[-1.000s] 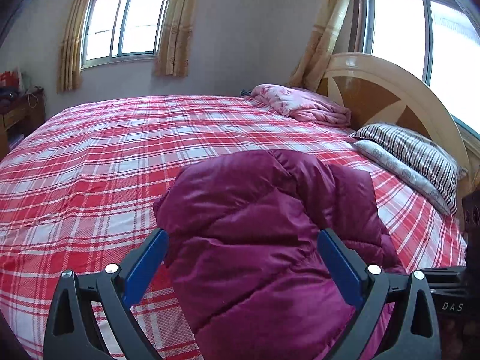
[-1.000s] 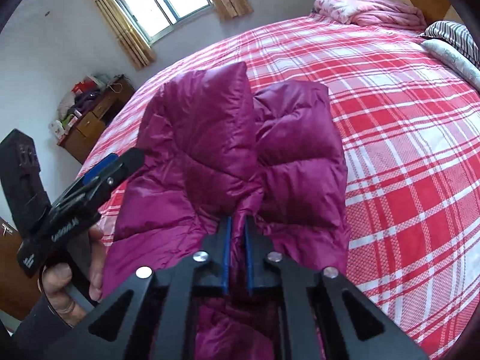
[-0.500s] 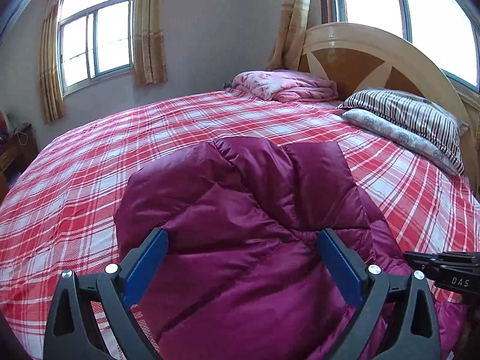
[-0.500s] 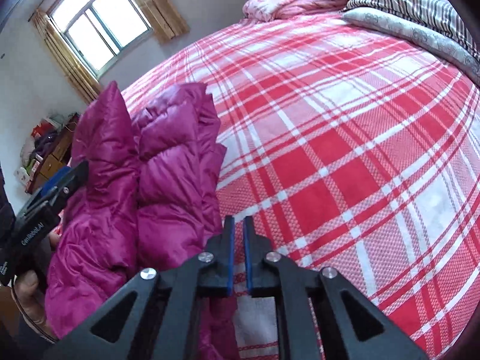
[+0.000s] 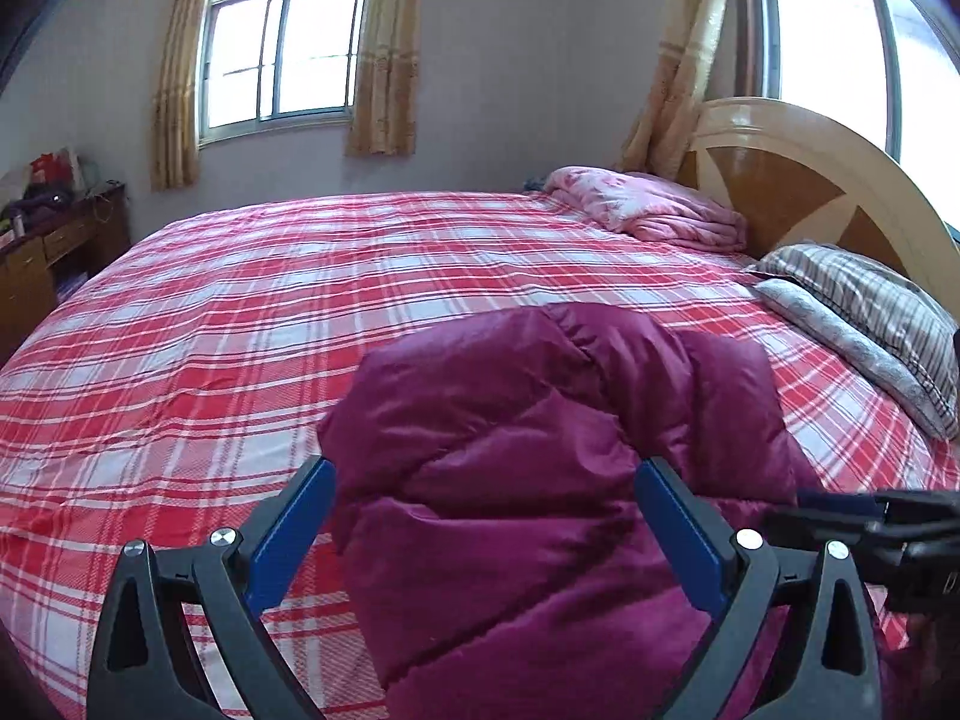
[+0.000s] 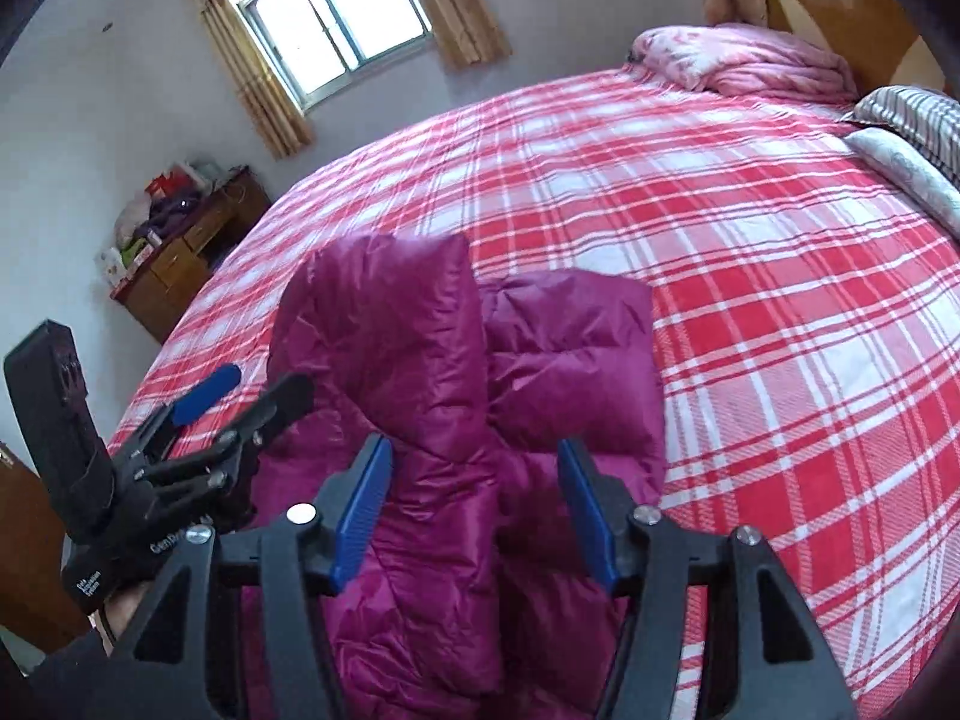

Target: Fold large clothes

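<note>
A magenta puffer jacket point(image 5: 540, 450) lies folded on the red plaid bed point(image 5: 240, 330), near its front edge. It also shows in the right wrist view point(image 6: 456, 372). My left gripper point(image 5: 483, 525) is open, its blue pads spread over the jacket's near part, holding nothing. It appears at the left in the right wrist view point(image 6: 240, 399). My right gripper point(image 6: 474, 510) is open above the jacket's near end, empty. Its tip shows at the right edge of the left wrist view point(image 5: 852, 510).
A pink folded quilt point(image 5: 648, 210) and striped pillows point(image 5: 870, 312) lie by the wooden headboard point(image 5: 810, 180). A wooden dresser point(image 6: 180, 264) with clutter stands by the left wall. Curtained windows point(image 5: 282, 54) are behind the bed.
My right gripper was shut on the jacket's fold a second ago; it has let go and now stands open over the jacket. The left gripper stayed open.
</note>
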### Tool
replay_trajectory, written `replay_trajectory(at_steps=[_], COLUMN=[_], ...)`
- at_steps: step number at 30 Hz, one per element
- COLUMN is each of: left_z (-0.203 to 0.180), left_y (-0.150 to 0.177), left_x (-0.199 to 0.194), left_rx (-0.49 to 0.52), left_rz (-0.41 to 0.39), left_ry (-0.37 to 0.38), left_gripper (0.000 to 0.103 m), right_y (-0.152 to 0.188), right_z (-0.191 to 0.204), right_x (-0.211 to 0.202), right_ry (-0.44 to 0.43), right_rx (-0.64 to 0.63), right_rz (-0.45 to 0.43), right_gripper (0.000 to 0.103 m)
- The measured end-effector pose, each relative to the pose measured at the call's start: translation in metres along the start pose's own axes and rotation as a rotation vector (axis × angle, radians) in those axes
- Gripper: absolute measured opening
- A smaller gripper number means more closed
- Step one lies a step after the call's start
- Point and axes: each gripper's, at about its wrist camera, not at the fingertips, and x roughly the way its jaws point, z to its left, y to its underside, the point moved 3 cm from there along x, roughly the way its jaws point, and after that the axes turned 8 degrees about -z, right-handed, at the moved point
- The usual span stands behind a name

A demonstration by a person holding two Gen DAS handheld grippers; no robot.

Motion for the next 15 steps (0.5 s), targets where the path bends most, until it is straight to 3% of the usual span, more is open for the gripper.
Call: replay_trajectory(at_steps=[2,3,5,9,12,15], left_z=[0.011,0.015,0.020,0.014,-0.018,-0.053], left_y=[0.002,0.004,0.004,-0.015,-0.023,-0.009], left_x=[0.007,0.009,0.005,-0.023,-0.023,0.000], left_rx=[-0.042,-0.057,-0.082,-0.099,0.004,0.146], left_rz=[0.037,0.061,0.074,-0.018,-0.023,0.043], left_ry=[-0.002,-0.005,0.008,0.054,0.068,0.040], left_gripper=[0.100,0.100,0.100,0.100,0.100,0.100], right_y=[0.004,0.005,0.005,-0.002,0.009,0.029], right_z=[-0.003,0.000,0.010,0.019,-0.006,-0.050], right_x=[0.015,0.016,-0.001,-0.059,-0.054,-0.029], right_ry=[-0.066,-0.117,-0.117,-0.106,0.048,0.109], right_rx=[0.026,0.038,0.014,-0.001,0.015,0.133], right_rz=[0.038,0.049,0.001,-0.140,-0.117,-0.074], right_gripper=[0.032,0.012,0.009,0.008,0.008,0.008])
